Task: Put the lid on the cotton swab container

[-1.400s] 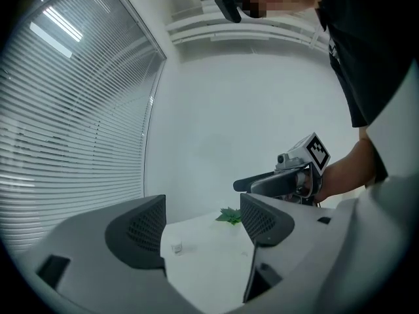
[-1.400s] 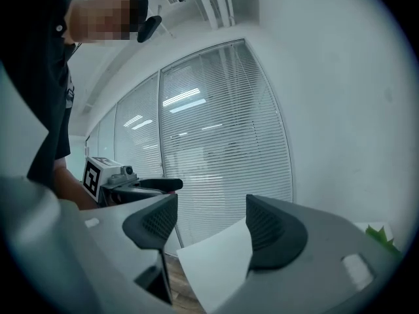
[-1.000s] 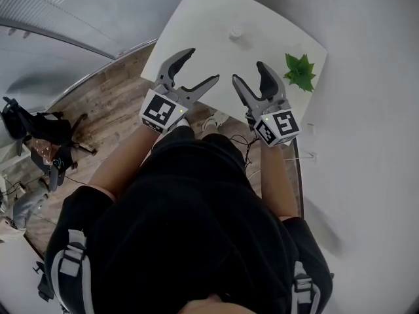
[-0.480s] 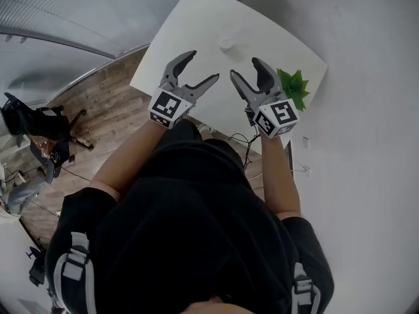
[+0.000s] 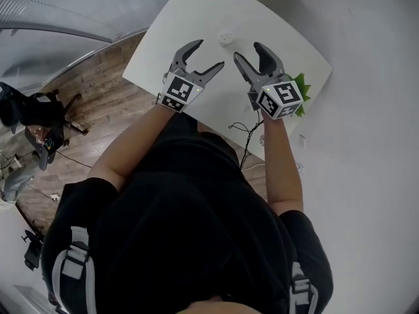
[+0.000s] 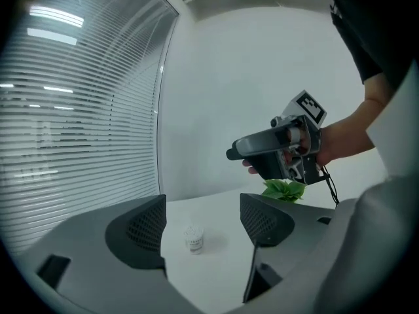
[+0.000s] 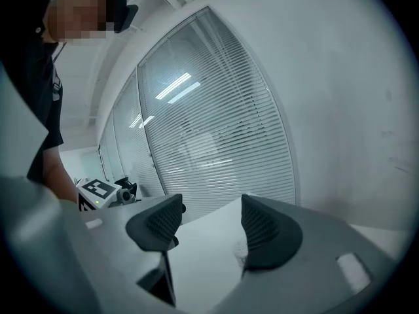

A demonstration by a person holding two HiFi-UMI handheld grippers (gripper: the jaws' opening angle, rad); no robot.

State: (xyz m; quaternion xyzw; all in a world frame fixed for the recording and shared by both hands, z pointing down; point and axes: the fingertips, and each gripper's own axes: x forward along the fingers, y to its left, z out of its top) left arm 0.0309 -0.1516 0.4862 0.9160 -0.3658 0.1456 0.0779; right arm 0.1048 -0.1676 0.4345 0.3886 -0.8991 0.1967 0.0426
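Observation:
The cotton swab container [image 5: 227, 37] is a small white pot standing on the white table [image 5: 177, 31], swab tips showing at its top [image 6: 194, 239]. I cannot make out a separate lid. My left gripper [image 5: 208, 53] hovers open just short of the pot, which shows between its jaws [image 6: 203, 222] but well beyond them. My right gripper [image 5: 247, 52] hangs beside the pot's right, with its jaws [image 7: 209, 226] closing slightly and nothing between them. In the right gripper view a white edge [image 7: 241, 251] peeks from behind the right jaw.
A small green plant [image 5: 302, 86] stands at the table's right corner beside my right gripper [image 6: 281, 152]. A black cable [image 5: 245, 136] hangs off the table's near edge. Window blinds [image 6: 78, 110] run along the left, with wooden floor [image 5: 98, 90] below them.
Both grippers have moved forward over the table and closer to the container. The right gripper now covers part of the plant.

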